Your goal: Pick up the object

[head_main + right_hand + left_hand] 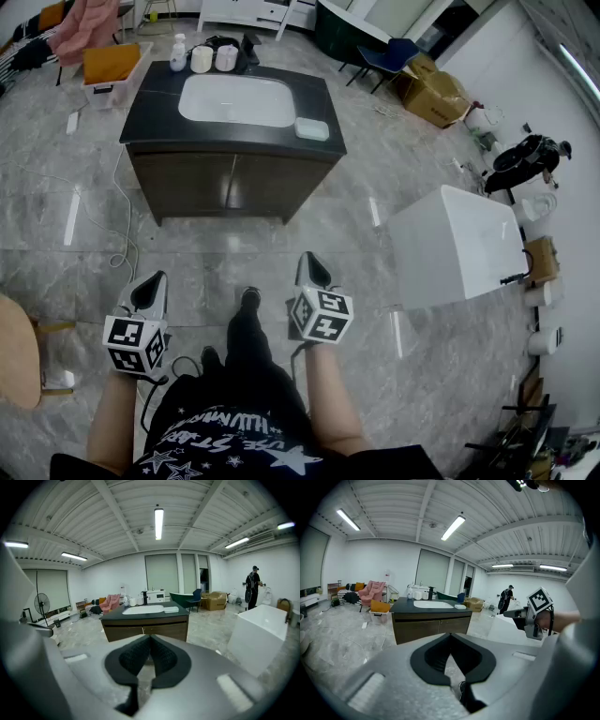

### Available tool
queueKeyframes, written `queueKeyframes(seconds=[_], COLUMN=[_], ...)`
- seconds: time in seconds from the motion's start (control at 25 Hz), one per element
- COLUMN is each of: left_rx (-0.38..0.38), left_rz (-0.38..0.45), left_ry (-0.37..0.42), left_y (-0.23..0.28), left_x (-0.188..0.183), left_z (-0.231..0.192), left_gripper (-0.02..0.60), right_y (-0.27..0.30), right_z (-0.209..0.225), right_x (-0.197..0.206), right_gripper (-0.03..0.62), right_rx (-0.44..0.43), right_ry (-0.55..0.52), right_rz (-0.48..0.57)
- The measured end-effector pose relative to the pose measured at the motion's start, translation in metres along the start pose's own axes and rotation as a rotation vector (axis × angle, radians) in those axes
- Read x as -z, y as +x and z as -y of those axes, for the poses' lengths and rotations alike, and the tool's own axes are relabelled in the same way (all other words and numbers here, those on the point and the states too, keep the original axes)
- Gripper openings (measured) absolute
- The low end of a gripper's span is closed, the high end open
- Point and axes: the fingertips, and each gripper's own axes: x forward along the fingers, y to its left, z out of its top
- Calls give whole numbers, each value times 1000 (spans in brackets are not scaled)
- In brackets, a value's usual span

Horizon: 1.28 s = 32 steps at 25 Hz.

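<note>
A dark vanity cabinet [234,183] with a white basin [236,99] stands on the marble floor ahead of me. On its top lie a pale green block [312,129] at the right front corner, and at the back a bottle [178,53] and two white cups [214,58]. Both grippers hover over the floor, well short of the cabinet. My left gripper [156,277] is shut and empty, its tips meeting [450,638]. My right gripper [307,259] is shut too, with nothing between its pads [150,638]. The cabinet [431,620] [145,623] shows beyond both sets of jaws.
A white tub [459,244] stands to the right and a round wooden stool [17,352] at the left edge. A cable [122,234] trails on the floor left of the cabinet. An orange-lidded bin [111,66] and cardboard boxes [436,94] sit farther back. A person [253,592] stands far off.
</note>
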Motion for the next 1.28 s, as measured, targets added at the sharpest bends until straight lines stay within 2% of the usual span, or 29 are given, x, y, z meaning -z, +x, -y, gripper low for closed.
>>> queueKeyframes(seconds=[0.4,0.68,1.08,1.28], left_rx=[18,10,22,29], left_rz=[5,-20,39,11], left_ry=[5,-31,-8,3], left_y=[0,1,39,76], left_x=[1,14,-29,-39], left_z=[20,19,20,22], left_gripper=[8,8,8,8], right_y=[-14,-17,5,40], right_z=[4,10,34,54], right_x=[5,-5,-46,-60], right_gripper=[5,5,5,95], right_rx=[-22,-13,-1,2], right_ry=[-7,-23,5,11], right_rz=[7,16,122,118])
